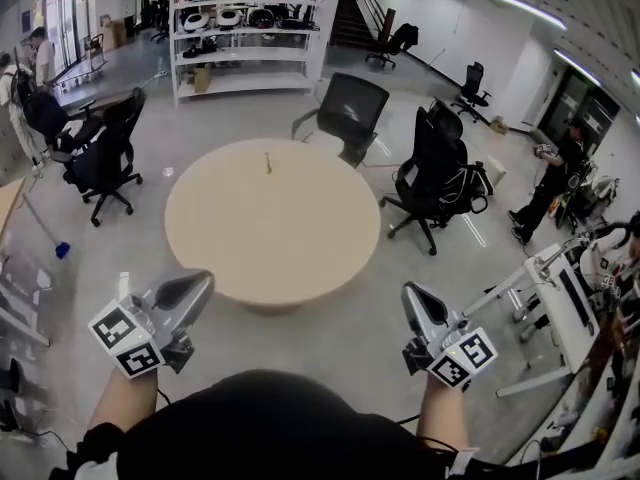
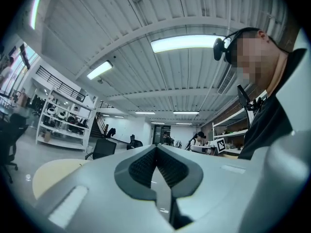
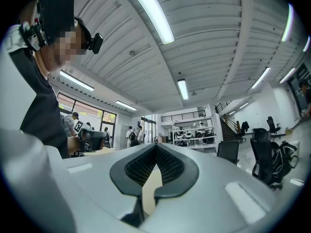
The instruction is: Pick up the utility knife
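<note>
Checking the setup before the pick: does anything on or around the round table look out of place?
Nothing stands out. The round table holds only one small slim thing near its far edge, probably the utility knife. The office chairs around it stand upright. The left hand-held gripper and right hand-held gripper are shut, empty.

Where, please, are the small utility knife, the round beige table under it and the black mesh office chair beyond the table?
small utility knife [image 1: 268, 162]: head view, middle.
round beige table [image 1: 285, 236]: head view, bare top.
black mesh office chair [image 1: 354, 106]: head view, backrest.

Round beige table; utility knife alone on it, near far edge.
</note>
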### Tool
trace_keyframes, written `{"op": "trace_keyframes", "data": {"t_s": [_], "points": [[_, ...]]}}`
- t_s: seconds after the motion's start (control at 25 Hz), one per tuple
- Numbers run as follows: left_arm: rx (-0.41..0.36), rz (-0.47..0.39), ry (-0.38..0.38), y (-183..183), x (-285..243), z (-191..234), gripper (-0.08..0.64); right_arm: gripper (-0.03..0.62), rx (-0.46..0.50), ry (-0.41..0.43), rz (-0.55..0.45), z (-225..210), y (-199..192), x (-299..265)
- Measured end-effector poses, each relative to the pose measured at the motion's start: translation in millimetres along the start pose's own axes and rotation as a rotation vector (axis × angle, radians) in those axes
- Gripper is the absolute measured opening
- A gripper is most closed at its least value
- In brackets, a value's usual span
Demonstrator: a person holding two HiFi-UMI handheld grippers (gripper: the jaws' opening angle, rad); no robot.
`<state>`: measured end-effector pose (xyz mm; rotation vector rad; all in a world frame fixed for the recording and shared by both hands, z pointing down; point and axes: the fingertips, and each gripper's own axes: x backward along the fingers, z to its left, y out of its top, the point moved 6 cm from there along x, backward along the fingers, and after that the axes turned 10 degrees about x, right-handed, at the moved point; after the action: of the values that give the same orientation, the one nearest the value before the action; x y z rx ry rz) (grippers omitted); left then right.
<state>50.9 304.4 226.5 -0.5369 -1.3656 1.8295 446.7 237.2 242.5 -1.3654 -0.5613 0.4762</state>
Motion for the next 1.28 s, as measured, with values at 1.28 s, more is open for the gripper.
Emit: {"op": "trace_keyframes", "data": {"t_s": [1.28], "points": [[0.097, -0.034, -0.067, 69, -109, 363, 0.0, 0.014, 0.08, 0.002, 0.137, -83, -32, -362]]}}
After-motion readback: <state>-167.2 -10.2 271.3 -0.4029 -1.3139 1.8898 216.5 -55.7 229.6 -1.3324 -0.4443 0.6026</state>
